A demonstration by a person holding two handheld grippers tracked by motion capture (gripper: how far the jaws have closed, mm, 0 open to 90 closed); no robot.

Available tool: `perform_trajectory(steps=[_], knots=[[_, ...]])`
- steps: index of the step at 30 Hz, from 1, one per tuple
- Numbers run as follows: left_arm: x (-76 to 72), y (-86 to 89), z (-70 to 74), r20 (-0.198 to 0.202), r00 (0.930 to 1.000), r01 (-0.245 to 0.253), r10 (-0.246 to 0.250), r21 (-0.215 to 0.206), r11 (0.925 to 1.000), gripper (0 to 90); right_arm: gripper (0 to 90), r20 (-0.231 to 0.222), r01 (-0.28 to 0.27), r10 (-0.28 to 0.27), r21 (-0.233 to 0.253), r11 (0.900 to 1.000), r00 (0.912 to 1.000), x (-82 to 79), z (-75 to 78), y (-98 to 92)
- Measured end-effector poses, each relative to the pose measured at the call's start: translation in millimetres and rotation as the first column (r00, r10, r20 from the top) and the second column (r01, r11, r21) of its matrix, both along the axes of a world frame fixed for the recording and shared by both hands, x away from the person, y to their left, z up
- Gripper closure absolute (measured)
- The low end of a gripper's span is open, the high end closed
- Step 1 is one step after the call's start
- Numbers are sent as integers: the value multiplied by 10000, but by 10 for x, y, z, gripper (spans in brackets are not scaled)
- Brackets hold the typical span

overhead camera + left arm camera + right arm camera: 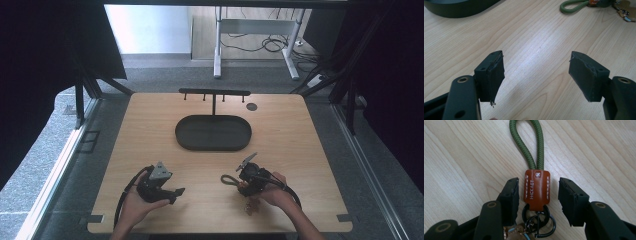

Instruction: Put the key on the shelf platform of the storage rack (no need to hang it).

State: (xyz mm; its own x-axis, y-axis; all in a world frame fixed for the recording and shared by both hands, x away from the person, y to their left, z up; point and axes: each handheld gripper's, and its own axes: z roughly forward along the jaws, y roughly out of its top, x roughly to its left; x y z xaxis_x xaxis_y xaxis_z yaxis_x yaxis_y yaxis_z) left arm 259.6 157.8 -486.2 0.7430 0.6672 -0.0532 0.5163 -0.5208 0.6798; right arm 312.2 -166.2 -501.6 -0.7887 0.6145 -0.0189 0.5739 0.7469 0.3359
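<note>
A keychain [537, 188] lies flat on the wooden table [280, 150]: a green rope loop [526, 142], a brown stitched leather tab, then black rings and keys. My right gripper [539, 181] is open, low over it, with one jaw on each side of the leather tab and a small gap to either pad. In the high view the right gripper [241, 181] is at the front right with the rope loop [229, 179] poking out to its left. My left gripper [176, 195] stands open at the front left over bare wood, its jaws [536, 53] holding nothing.
A dark oval tray [213, 132] sits mid-table, and its rim [456, 10] shows in the left gripper view. Behind it stands a black T-shaped hook rack [214, 92]. A small dark disc [251, 106] lies at the back right. Black curtains flank the table.
</note>
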Motion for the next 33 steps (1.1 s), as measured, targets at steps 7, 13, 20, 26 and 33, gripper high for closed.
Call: perform_trajectory(steps=[7,13,20,26,33], knots=[[6,4,-7,-28,10000,-12,12,2,10000,291,577,-191,10,-11,-53,10000,9998,14,-23,6],[14,-2,-16,-26,10000,32,-32,61,10000,291,654,-266,13,-12,17,10000,9996,22,-22,0],[18,0,-21,-41,10000,6,-6,57,10000,291,667,-363,51,-49,73,10000,9993,28,-16,-14],[26,0,-30,-95,10000,-5,6,83,10000,291,669,-255,-93,98,190,9998,9996,5,100,-33],[21,-33,-41,-127,9999,11,-10,111,9999,291,670,74,-118,115,409,9991,9999,-28,294,-101]])
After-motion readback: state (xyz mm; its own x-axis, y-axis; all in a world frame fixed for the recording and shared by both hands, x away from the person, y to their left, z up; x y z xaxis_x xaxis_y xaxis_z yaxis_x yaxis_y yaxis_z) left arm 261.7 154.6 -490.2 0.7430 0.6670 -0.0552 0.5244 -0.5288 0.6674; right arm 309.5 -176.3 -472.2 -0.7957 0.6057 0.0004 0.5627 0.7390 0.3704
